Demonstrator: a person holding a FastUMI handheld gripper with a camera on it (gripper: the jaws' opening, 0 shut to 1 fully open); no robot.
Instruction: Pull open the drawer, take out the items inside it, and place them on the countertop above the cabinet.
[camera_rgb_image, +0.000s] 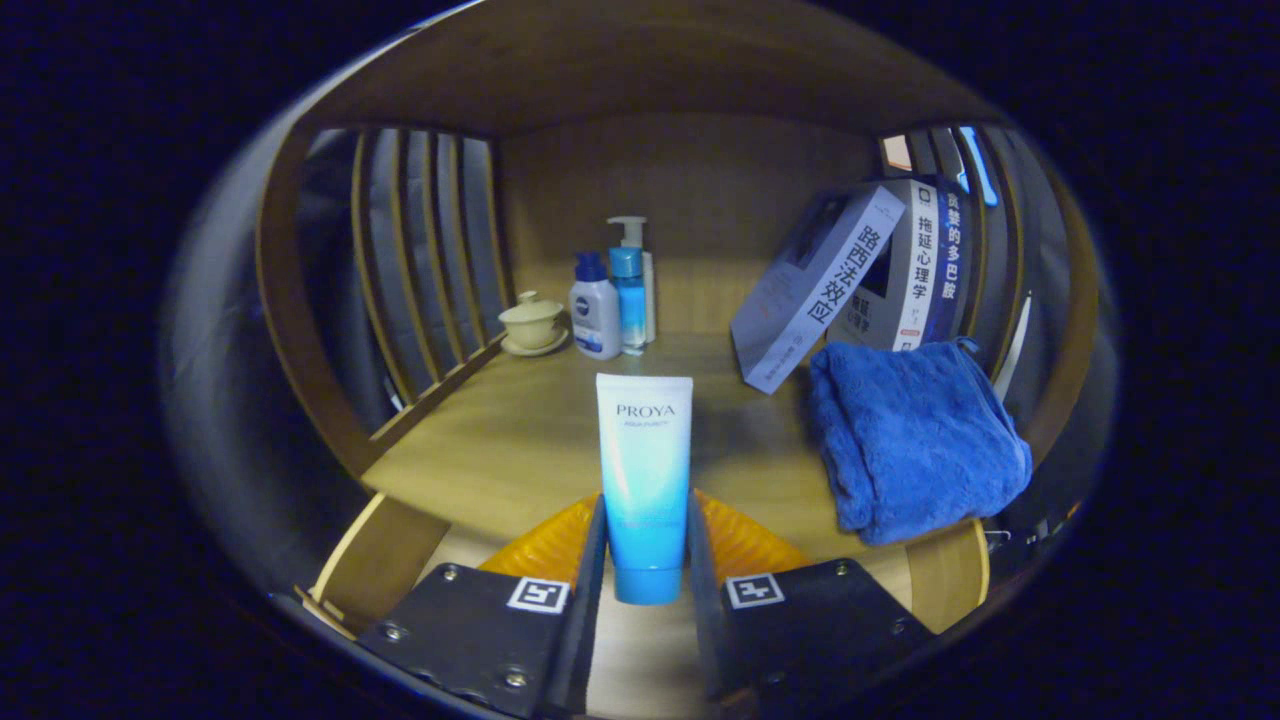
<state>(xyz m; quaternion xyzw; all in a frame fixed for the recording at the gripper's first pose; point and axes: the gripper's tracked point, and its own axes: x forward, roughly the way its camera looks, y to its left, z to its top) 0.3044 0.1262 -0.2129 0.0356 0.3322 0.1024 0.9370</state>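
The gripper (645, 560) points level into the wooden shelf, and its two fingers pinch the lower part of a blue-and-white tube (644, 480), one finger on each side just above its cap. The tube stands upright with its cap down, at the front edge of the worktop (500, 440), roughly midway between the side walls. Whether the cap touches the wood or hangs just above it cannot be told.

To the left of the tube the worktop is bare from the front edge back to the slatted left wall (430, 260). To the right, a folded blue towel (910, 440) lies near the front right corner, well apart from the tube, with an open strip of wood between them. Behind the towel, several books (880, 270) lean against the slatted right side, the nearest one tilted over the towel's back edge.

Beyond the tube the middle of the worktop is open up to the back wall. There a white bottle (595, 318) and a blue pump bottle (629, 285) stand side by side, touching or nearly so. In the back left corner sits a small lidded cup (531, 318) on a saucer.
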